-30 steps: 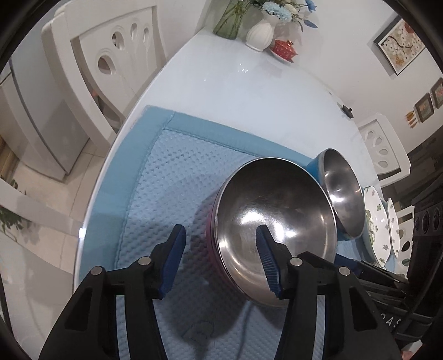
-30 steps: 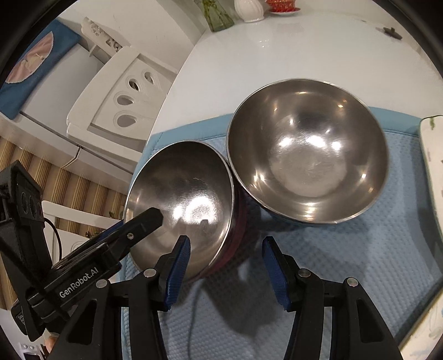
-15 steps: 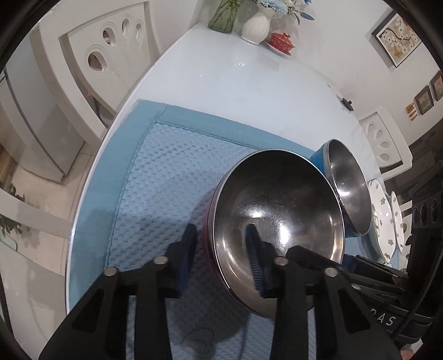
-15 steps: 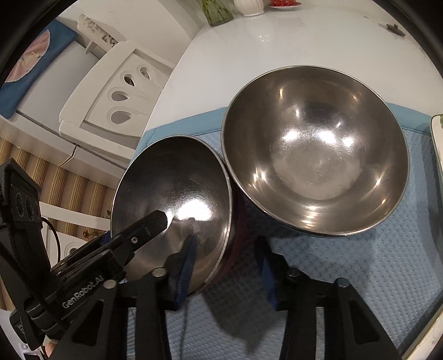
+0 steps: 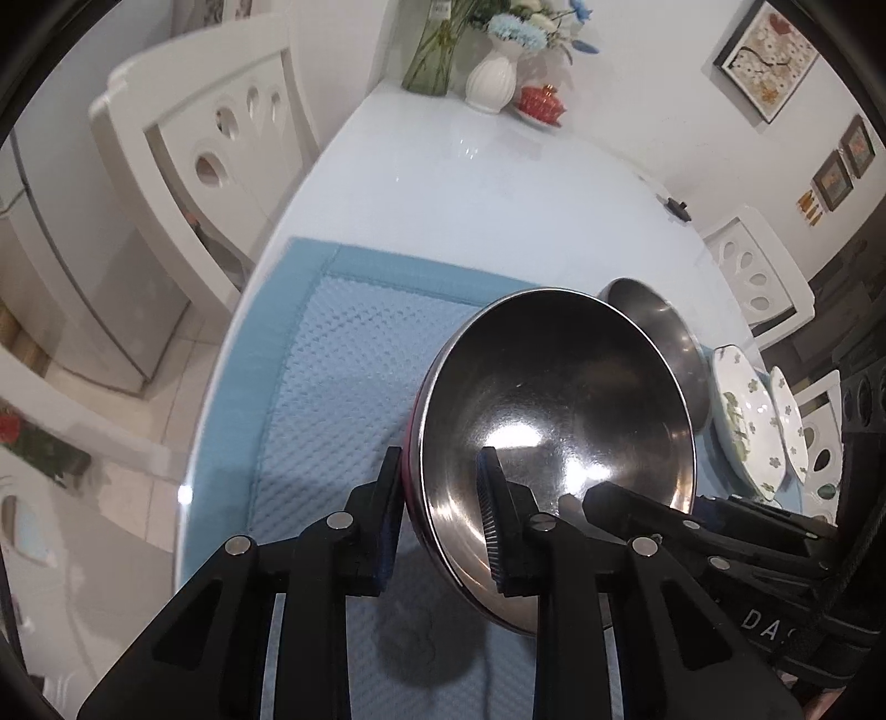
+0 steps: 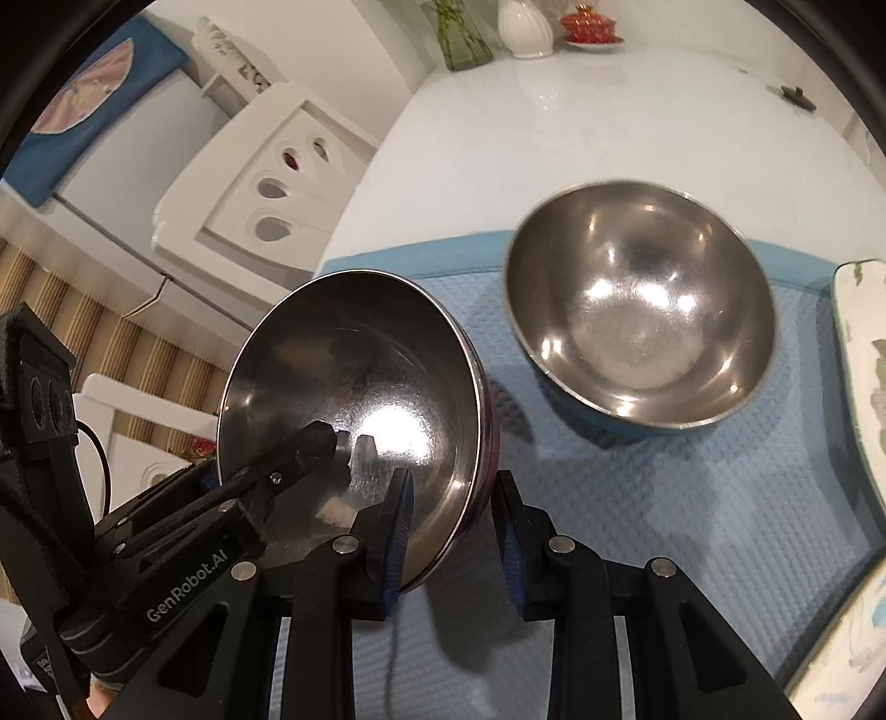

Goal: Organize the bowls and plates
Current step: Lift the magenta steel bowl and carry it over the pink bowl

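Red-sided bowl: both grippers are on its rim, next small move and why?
Probably carry the red-sided bowl toward the blue-sided bowl and nest it. The left gripper and right gripper, jaws just closing, pinch its rim; it's tilted over the mat.

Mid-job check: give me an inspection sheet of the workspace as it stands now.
Surface: white table with a blue mat at the near end.
Job's things: red-sided steel bowl tilted and lifted off the mat; blue-sided steel bowl resting on the mat; two flowered plates at the mat's right end.
Clutter: glass vase, white vase and red lidded dish at the far edge; small dark object.
Grippers: left gripper and right gripper, jaws just closing, each clamped on the red-sided bowl's rim.
Cables: black cable on the left gripper's body.
Surroundings: white chairs, framed pictures.
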`<action>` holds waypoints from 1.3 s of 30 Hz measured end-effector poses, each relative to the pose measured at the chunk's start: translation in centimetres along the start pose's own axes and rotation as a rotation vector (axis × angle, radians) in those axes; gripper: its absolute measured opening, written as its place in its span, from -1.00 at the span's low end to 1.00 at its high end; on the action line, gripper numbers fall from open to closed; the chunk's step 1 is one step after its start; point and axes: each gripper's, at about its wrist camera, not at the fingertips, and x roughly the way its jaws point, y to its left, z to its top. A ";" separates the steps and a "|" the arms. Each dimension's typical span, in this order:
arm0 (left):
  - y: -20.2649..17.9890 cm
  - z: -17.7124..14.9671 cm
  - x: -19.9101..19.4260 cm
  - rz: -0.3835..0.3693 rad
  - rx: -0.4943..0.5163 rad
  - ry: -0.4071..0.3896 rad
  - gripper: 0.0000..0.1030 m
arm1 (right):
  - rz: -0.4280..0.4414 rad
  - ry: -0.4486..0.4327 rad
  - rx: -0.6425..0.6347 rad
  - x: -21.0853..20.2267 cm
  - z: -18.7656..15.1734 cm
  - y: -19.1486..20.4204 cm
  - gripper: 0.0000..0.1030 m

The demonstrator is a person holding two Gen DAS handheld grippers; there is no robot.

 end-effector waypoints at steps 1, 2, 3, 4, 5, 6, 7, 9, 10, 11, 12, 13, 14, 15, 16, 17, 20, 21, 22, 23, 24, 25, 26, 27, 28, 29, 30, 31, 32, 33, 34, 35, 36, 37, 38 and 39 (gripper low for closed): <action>-0.2 -0.1 -0.7 -0.001 0.004 -0.008 -0.56 | -0.001 -0.008 -0.004 -0.6 -0.2 0.3 -0.46; -0.3 -0.3 -1.4 -0.003 0.006 -0.016 -0.56 | -0.001 -0.013 -0.007 -1.2 -0.4 0.5 -0.46; -0.4 -0.4 -2.1 -0.006 0.008 -0.025 -0.56 | -0.001 -0.020 -0.009 -1.8 -0.6 0.7 -0.46; -0.6 -0.6 -3.0 -0.009 0.010 -0.036 -0.56 | 0.002 -0.028 -0.009 -2.6 -0.8 1.0 -0.46; -0.8 -0.8 -3.8 -0.010 0.014 -0.046 -0.56 | 0.006 -0.034 -0.008 -3.4 -1.1 1.1 -0.46; -1.1 -1.1 -4.8 -0.012 0.019 -0.059 -0.56 | 0.009 -0.041 -0.007 -4.2 -1.3 1.4 -0.46; -1.2 -1.3 -5.5 -0.015 0.025 -0.067 -0.56 | 0.010 -0.051 -0.008 -5.0 -1.6 1.7 -0.46; -1.7 -1.9 -7.3 -0.020 0.038 -0.087 -0.56 | 0.004 -0.067 -0.014 -6.7 -2.3 2.3 -0.46; -2.1 -2.3 -8.3 -0.022 0.045 -0.098 -0.56 | 0.000 -0.077 -0.018 -7.8 -2.9 2.7 -0.46; -2.4 -2.7 -9.3 -0.024 0.051 -0.110 -0.56 | -0.002 -0.083 -0.020 -8.4 -3.2 3.0 -0.46; -2.6 -3.0 -10.0 -0.027 0.056 -0.119 -0.56 | -0.003 -0.090 -0.022 -9.2 -3.7 3.3 -0.46; -2.9 -3.5 -10.9 -0.030 0.060 -0.129 -0.56 | -0.006 -0.099 -0.024 -10.2 -4.3 3.7 -0.46; -3.1 -4.0 -11.7 -0.032 0.063 -0.137 -0.56 | -0.007 -0.108 -0.025 -11.0 -4.8 4.0 -0.46; -3.3 -4.5 -12.4 -0.036 0.065 -0.145 -0.56 | -0.009 -0.119 -0.029 -12.1 -5.7 4.4 -0.46; -3.5 -5.0 -13.2 -0.039 0.068 -0.151 -0.56 | -0.011 -0.125 -0.031 -12.8 -6.3 4.7 -0.46; -3.7 -5.6 -13.9 -0.041 0.070 -0.157 -0.56 | -0.013 -0.131 -0.034 -13.5 -6.9 4.9 -0.46; -4.1 -7.2 -15.4 -0.044 0.078 -0.166 -0.56 | -0.017 -0.142 -0.039 -15.3 -8.9 5.6 -0.46; -4.3 -7.8 -15.9 -0.044 0.081 -0.169 -0.56 | -0.016 -0.142 -0.039 -15.8 -9.5 5.7 -0.46; -4.4 -8.5 -16.4 -0.045 0.082 -0.171 -0.56 | -0.014 -0.143 -0.038 -16.3 -10.4 5.8 -0.46; -4.5 -8.9 -16.7 -0.045 0.083 -0.171 -0.56 | -0.013 -0.143 -0.035 -16.6 -11.0 5.8 -0.46; -4.6 -9.4 -16.9 -0.046 0.085 -0.170 -0.56 | -0.011 -0.141 -0.033 -16.9 -11.6 5.8 -0.46; -4.7 -10.0 -17.2 -0.046 0.086 -0.166 -0.56 | -0.010 -0.136 -0.030 -17.1 -12.3 5.8 -0.46; -4.8 -10.5 -17.4 -0.046 0.086 -0.164 -0.56 | -0.010 -0.130 -0.027 -17.3 -12.9 5.7 -0.45; -4.8 -11.1 -17.4 -0.042 0.087 -0.158 -0.56 | -0.008 -0.122 -0.022 -17.2 -13.5 5.6 -0.45; -4.9 -11.5 -17.4 -0.038 0.088 -0.154 -0.56 | -0.005 -0.109 -0.016 -17.1 -14.0 5.4 -0.46; -4.9 -12.0 -17.4 -0.034 0.087 -0.148 -0.56 | -0.001 -0.098 -0.012 -17.0 -14.4 5.3 -0.45; -4.9 -12.5 -17.4 -0.032 0.083 -0.142 -0.56 | 0.002 -0.085 -0.007 -16.9 -15.0 5.1 -0.46; -4.9 -12.9 -17.2 -0.032 0.078 -0.134 -0.56 | 0.007 -0.072 -0.002 -16.7 -15.5 4.8 -0.46; -4.9 -13.4 -17.1 -0.032 0.072 -0.125 -0.56 | 0.009 -0.062 0.001 -16.6 -15.9 4.6 -0.46; -4.8 -13.7 -17.0 -0.032 0.068 -0.118 -0.56 | 0.012 -0.053 0.007 -16.4 -16.3 4.4 -0.46; -4.9 -14.1 -16.8 -0.030 0.065 -0.108 -0.56 | 0.015 -0.042 0.013 -16.2 -16.7 4.1 -0.45; -4.9 -14.4 -16.7 -0.028 0.064 -0.100 -0.56 | 0.017 -0.033 0.020 -16.0 -17.0 4.0 -0.45; -4.9 -14.7 -16.6 -0.026 0.066 -0.093 -0.56 | 0.019 -0.024 0.027 -15.8 -17.4 3.9 -0.45; -4.9 -15.1 -16.6 -0.026 0.066 -0.088 -0.56 | 0.020 -0.017 0.034 -15.7 -17.7 3.7 -0.45; -4.9 -15.4 -16.5 -0.025 0.066 -0.084 -0.56 | 0.022 -0.012 0.037 -15.6 -17.9 3.6 -0.45; -4.9 -15.6 -16.5 -0.025 0.064 -0.081 -0.56 | 0.022 -0.008 0.039 -15.5 -18.1 3.6 -0.45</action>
